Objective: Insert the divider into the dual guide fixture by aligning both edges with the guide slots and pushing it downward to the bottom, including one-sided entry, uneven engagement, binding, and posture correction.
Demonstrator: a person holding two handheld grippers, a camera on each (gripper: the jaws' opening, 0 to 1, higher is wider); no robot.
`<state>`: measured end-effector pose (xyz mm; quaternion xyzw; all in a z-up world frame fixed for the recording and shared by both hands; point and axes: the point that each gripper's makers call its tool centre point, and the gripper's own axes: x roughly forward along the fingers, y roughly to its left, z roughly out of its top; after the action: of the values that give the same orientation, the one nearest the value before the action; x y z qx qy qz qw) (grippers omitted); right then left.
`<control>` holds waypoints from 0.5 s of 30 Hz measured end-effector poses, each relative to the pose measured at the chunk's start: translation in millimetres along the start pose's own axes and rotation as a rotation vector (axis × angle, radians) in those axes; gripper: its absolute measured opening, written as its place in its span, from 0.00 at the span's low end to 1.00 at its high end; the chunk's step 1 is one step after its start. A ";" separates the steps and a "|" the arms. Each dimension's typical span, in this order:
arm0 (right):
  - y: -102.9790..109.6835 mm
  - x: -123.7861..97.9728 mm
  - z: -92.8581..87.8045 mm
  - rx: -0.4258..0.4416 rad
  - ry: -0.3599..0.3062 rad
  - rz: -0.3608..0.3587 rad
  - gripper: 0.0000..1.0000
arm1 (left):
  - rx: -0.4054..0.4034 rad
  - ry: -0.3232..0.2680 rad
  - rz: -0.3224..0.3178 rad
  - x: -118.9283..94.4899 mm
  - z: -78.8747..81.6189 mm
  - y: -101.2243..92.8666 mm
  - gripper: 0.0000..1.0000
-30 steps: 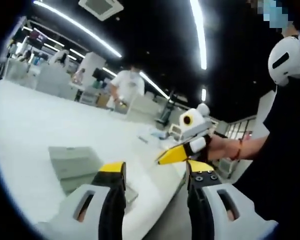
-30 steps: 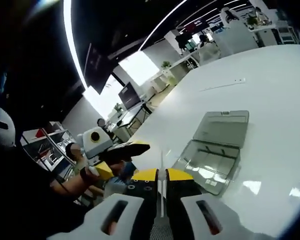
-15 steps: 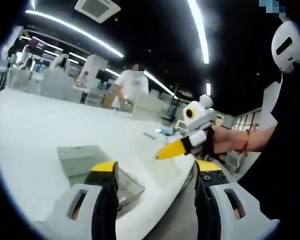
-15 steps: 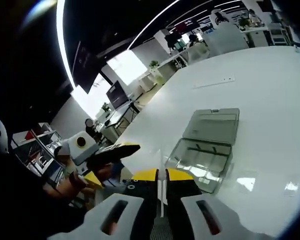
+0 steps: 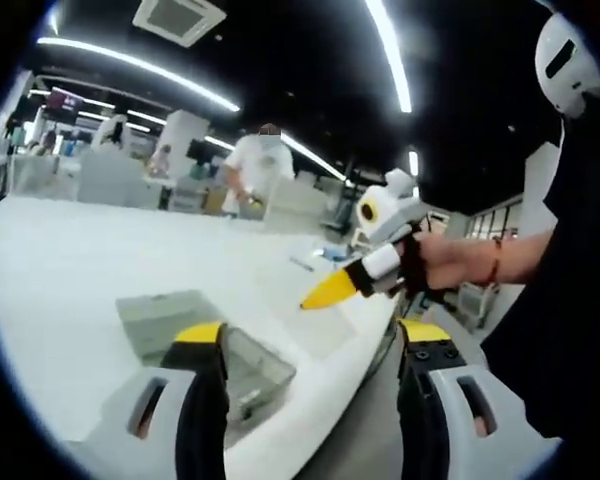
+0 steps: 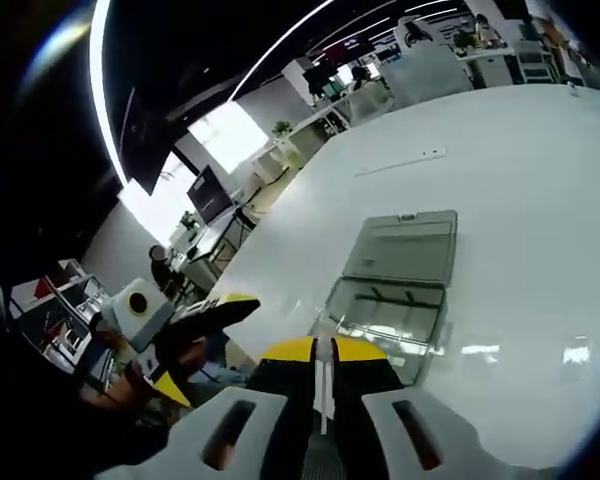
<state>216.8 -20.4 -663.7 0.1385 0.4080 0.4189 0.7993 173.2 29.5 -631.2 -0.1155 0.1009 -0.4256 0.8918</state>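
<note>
While the right tongs (image 6: 323, 352) pinch a thin clear divider (image 6: 322, 385) at lower centre, the open, empty left tongs (image 5: 310, 345) frame the clear hinged box (image 6: 395, 290) on the white table (image 6: 520, 180).

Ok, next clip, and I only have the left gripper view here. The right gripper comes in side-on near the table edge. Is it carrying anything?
Observer: Yes. In the right gripper view the right gripper is shut on the divider, a thin pale sheet seen edge-on.
Operator: And the clear box, half hidden by my left jaw?
Observer: The clear box has its lid swung fully back, flat on the table.
Operator: Is the divider in it yet?
Observer: No. The box lies beyond the jaw tips, apart from the divider.
</note>
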 end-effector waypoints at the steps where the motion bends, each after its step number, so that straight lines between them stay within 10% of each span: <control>1: -1.3 0.4 0.1 0.002 0.000 -0.008 0.00 | 0.002 0.000 0.002 -0.2 0.0 0.5 0.69; 15: -17.2 9.2 4.8 0.039 0.031 -0.081 0.00 | 0.024 0.026 0.015 1.3 -7.1 6.5 0.79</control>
<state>232.9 -23.1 -675.3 0.1311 0.4335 0.3802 0.8064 176.8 31.6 -640.0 -0.0986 0.1083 -0.4218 0.8948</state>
